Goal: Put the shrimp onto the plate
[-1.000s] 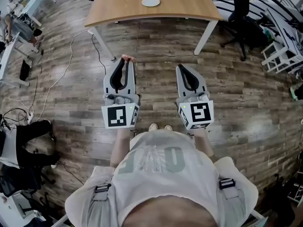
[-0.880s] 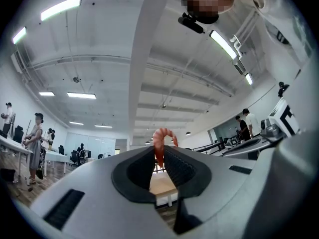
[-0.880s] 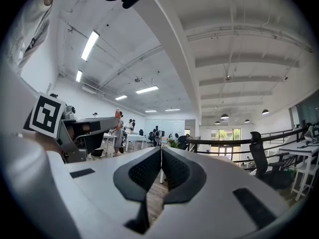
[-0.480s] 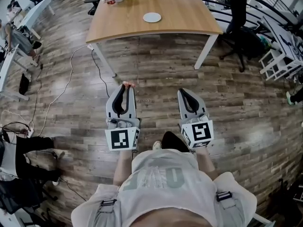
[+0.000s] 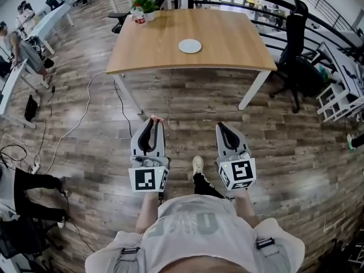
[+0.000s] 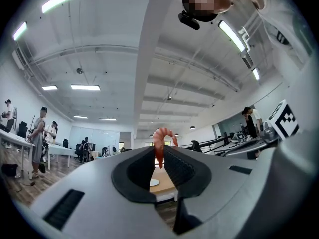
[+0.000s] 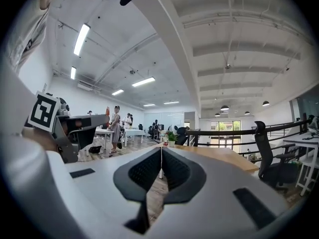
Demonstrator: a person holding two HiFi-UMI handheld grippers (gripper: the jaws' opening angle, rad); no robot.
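Note:
A pink shrimp [image 6: 160, 144] sticks up between the tips of my left gripper [image 5: 153, 121], which is shut on it; in the head view the shrimp [image 5: 154, 119] shows at the jaw tips. My right gripper [image 5: 222, 126] is held beside it, jaws closed together with nothing in them. Both are held over the wooden floor, short of the wooden table [image 5: 227, 41]. A white plate [image 5: 190, 46] lies near the table's middle; it also shows small through the left jaws as the plate [image 6: 154, 182].
A potted plant [image 5: 145, 5] and a bottle stand at the table's far left corner. A black office chair [image 5: 298, 61] sits right of the table. Cables [image 5: 79, 118] trail over the floor at left. People stand at desks at far left. My shoe [image 5: 197, 165] shows between the grippers.
The table and plate have shifted lower in the head view and more of the room behind shows. Both grippers sit lower in the picture, the left still closed on the shrimp.

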